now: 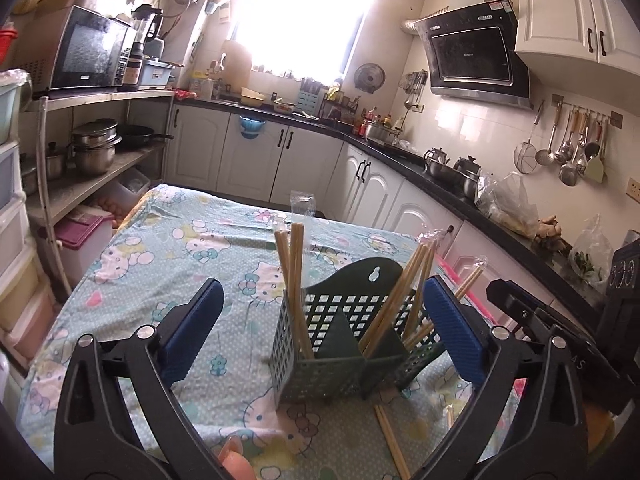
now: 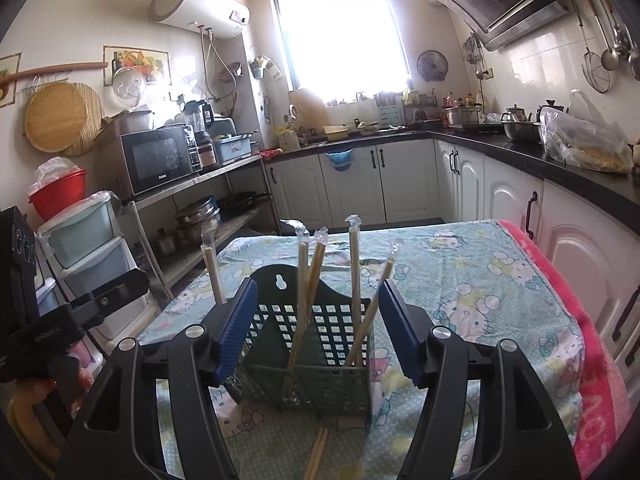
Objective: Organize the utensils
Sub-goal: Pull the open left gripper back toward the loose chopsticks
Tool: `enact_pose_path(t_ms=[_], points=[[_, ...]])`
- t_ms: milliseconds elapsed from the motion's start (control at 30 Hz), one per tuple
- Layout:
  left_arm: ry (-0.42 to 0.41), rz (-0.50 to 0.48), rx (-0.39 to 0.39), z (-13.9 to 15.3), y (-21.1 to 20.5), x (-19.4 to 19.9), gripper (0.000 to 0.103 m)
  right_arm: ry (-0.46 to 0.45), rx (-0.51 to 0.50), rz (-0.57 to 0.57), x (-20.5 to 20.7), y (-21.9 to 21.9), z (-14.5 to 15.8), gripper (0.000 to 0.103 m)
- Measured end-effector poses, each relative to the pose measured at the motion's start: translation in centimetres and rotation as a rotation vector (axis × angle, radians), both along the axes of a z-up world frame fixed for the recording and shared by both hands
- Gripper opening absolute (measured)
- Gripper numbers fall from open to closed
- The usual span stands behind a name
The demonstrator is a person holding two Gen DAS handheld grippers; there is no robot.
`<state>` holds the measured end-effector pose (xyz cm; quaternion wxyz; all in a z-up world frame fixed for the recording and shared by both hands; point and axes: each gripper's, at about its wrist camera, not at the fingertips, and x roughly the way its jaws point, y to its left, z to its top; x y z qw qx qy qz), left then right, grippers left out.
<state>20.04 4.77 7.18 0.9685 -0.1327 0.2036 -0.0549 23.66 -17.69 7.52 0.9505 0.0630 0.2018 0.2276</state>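
A dark green perforated utensil basket (image 1: 320,364) (image 2: 328,380) stands upright on the table. Several plastic-wrapped wooden chopsticks (image 1: 294,280) (image 2: 354,276) lean in its compartments. A loose pair of chopsticks (image 1: 390,436) (image 2: 316,456) lies on the cloth just in front of it. My left gripper (image 1: 324,292) is wide open, its blue pads well apart on either side of the basket. My right gripper (image 2: 317,288) is open too, with the basket between its fingers and a gap showing at the right pad.
The table carries a pale blue cartoon-cat cloth (image 1: 160,264) with a pink blanket (image 2: 592,360) along its right edge. Shelves with pots (image 1: 96,148) and plastic drawers (image 2: 80,248) stand to the left. White cabinets under a dark counter (image 2: 580,164) run behind and to the right.
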Motion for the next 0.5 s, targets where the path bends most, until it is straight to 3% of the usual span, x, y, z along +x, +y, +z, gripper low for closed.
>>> enact_pose_path(t_ms=[500], points=[[0.05,0.045,-0.008,-1.7,1.2,-2.6,0.092,0.002,-0.048,0.032,-2.5,-0.5,-0.6,0.063]])
